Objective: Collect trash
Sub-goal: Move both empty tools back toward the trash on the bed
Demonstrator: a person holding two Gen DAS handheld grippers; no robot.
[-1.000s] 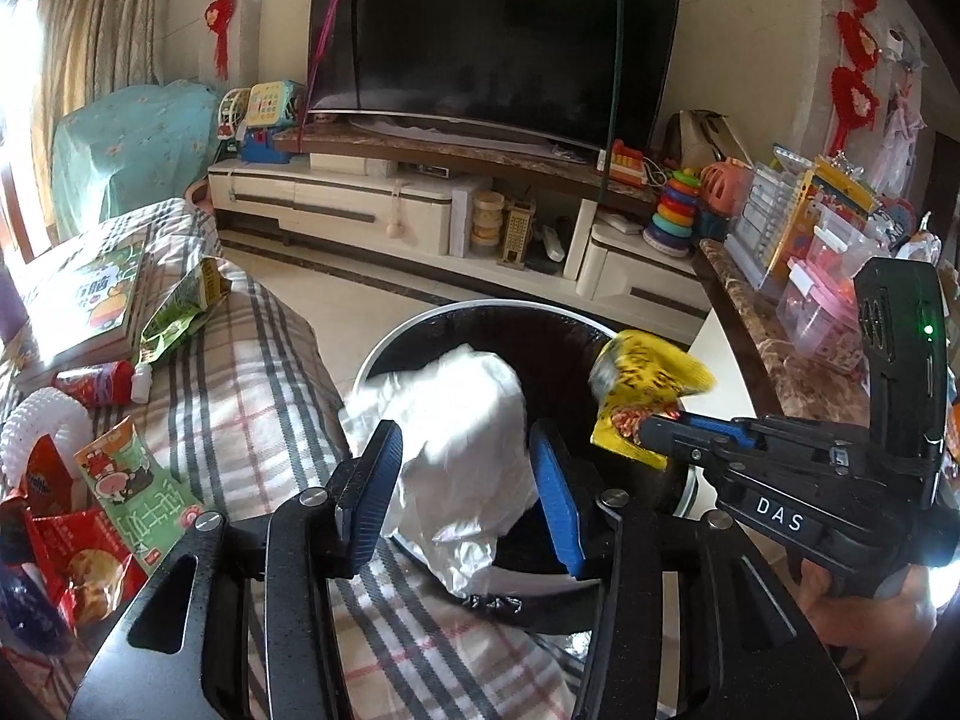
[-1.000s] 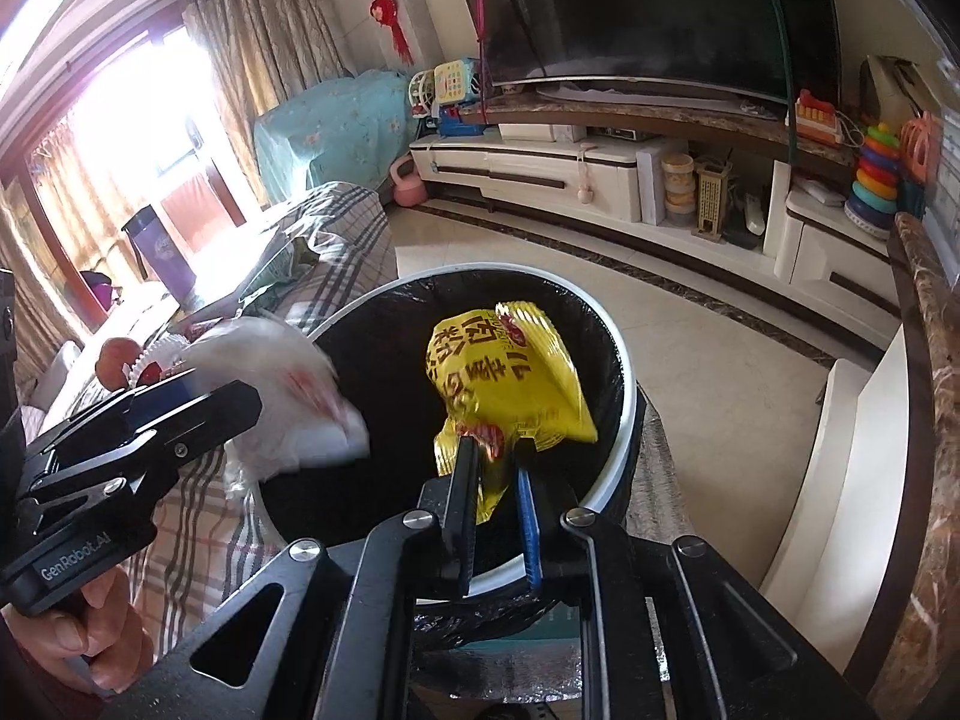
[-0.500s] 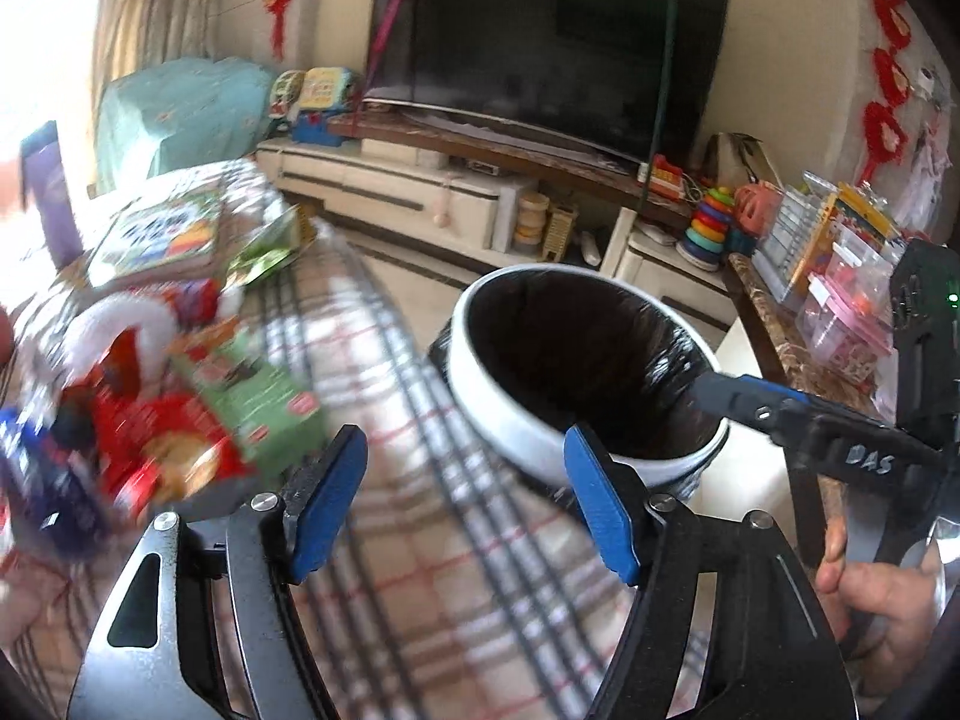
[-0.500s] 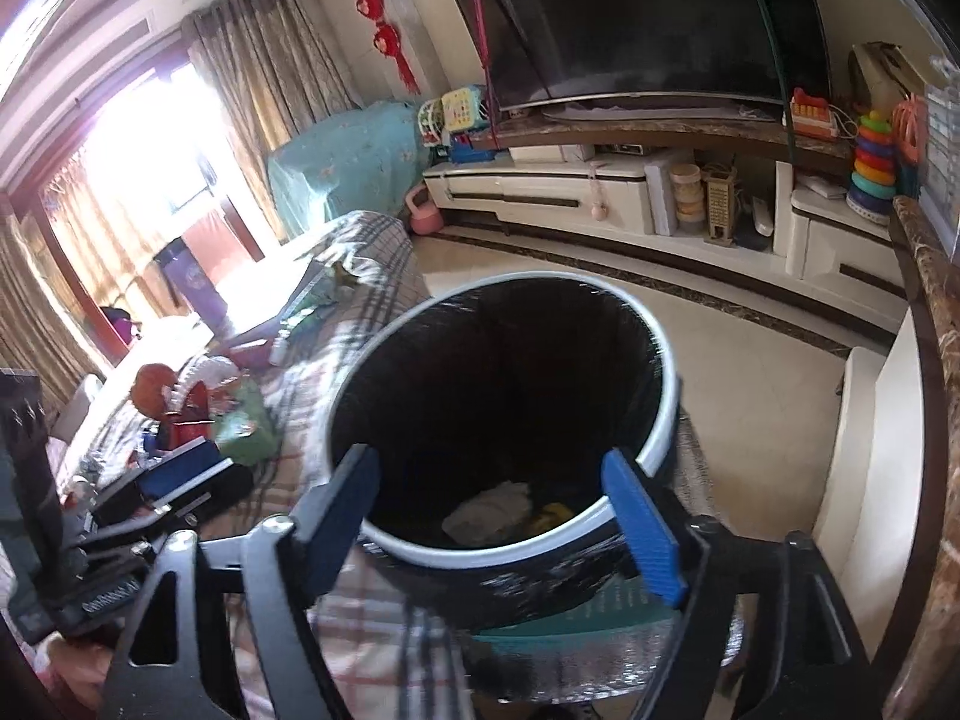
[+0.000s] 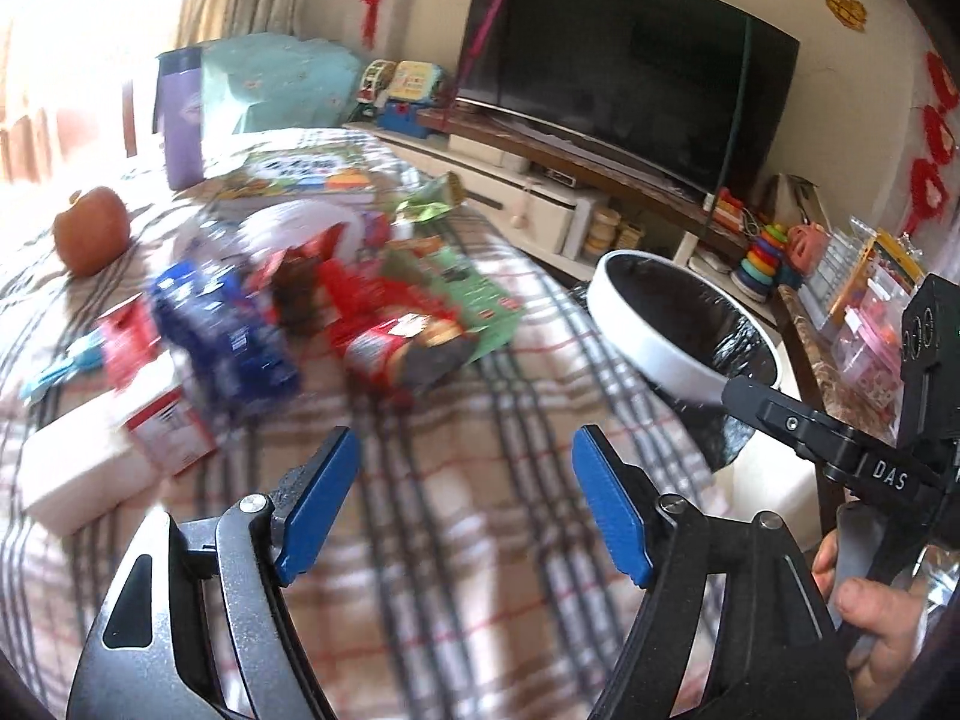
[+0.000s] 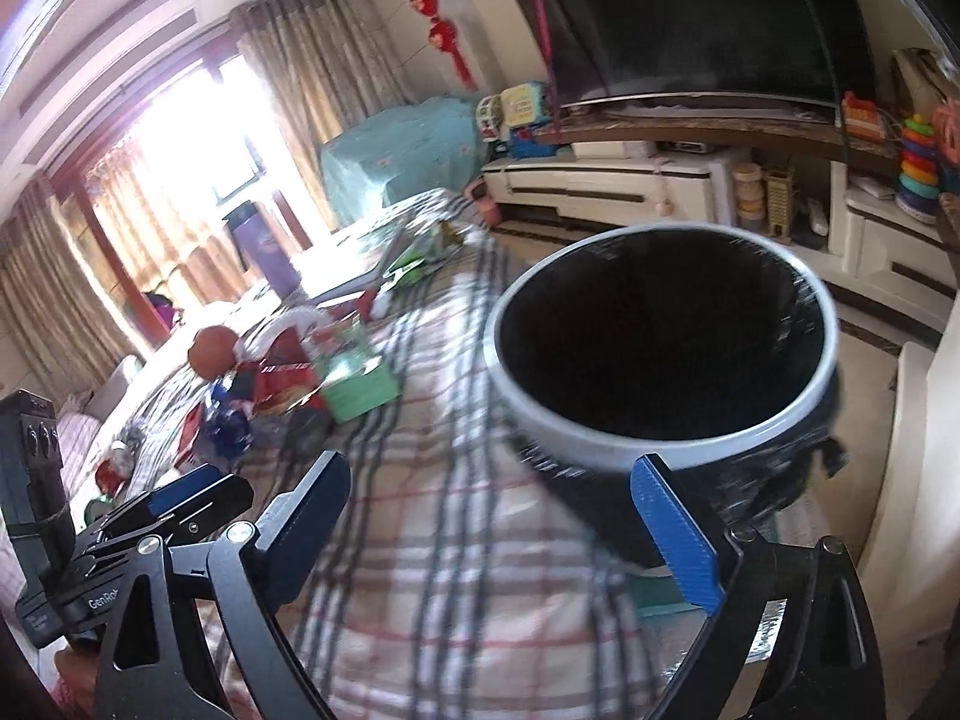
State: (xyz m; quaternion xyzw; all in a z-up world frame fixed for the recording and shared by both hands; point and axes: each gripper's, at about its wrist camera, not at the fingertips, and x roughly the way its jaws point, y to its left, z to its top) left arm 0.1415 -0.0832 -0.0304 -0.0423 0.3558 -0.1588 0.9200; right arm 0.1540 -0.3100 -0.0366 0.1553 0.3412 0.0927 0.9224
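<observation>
A white-rimmed trash bin [image 5: 654, 354] with a black liner stands at the right end of the plaid-covered table [image 5: 432, 516]; it also shows in the right wrist view [image 6: 606, 444]. Snack wrappers lie in a blurred heap: a red packet [image 5: 396, 348], a blue packet [image 5: 222, 336], a green packet [image 5: 480, 306]. My left gripper [image 5: 462, 507] is open and empty above bare cloth, short of the heap. My right gripper [image 6: 510, 531] is open and empty beside the bin; it shows at the right in the left wrist view [image 5: 780, 414].
An apple [image 5: 90, 228], a purple cup [image 5: 180, 120], a book [image 5: 300, 171], a white box [image 5: 78, 474] and a small red-and-white box [image 5: 162, 420] are on the table. A TV [image 5: 624, 66] on a low cabinet stands behind; a shelf of toys is at right.
Both grippers opened over the bin: the white wrapper and the yellow packet dropped in. Both then swung left, toward the wrapper heap on the table.
</observation>
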